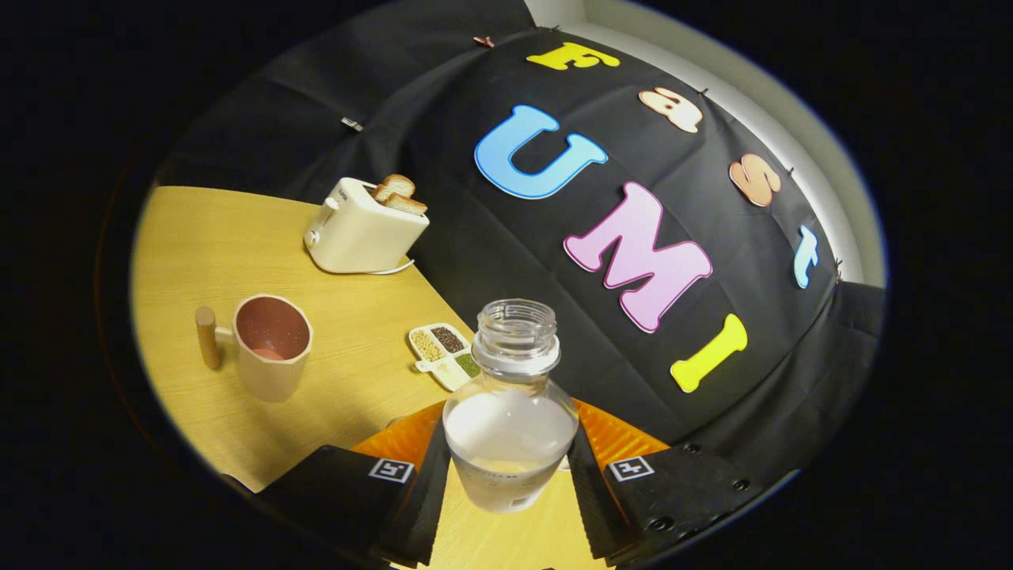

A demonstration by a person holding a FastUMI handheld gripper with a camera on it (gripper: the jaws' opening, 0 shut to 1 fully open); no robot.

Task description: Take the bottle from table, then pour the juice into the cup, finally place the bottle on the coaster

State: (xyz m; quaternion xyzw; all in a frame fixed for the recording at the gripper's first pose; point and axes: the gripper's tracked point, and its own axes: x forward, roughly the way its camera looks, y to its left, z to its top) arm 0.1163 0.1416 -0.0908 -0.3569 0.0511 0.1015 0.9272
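Observation:
A clear, uncapped bottle holding pale whitish juice stands between my two fingers, and my gripper is shut on its lower body. The whole view is tilted. Just behind the bottle lies an orange ribbed coaster, partly hidden by the bottle and the fingers. Off to the left on the wooden table sits a beige cup with a wooden handle and a pinkish inside; a little pale liquid shows at its bottom.
A cream toaster with two slices of toast stands at the far side of the table. A small white divided dish of grains and seeds lies between the cup and the bottle. Black cloth walls close in behind.

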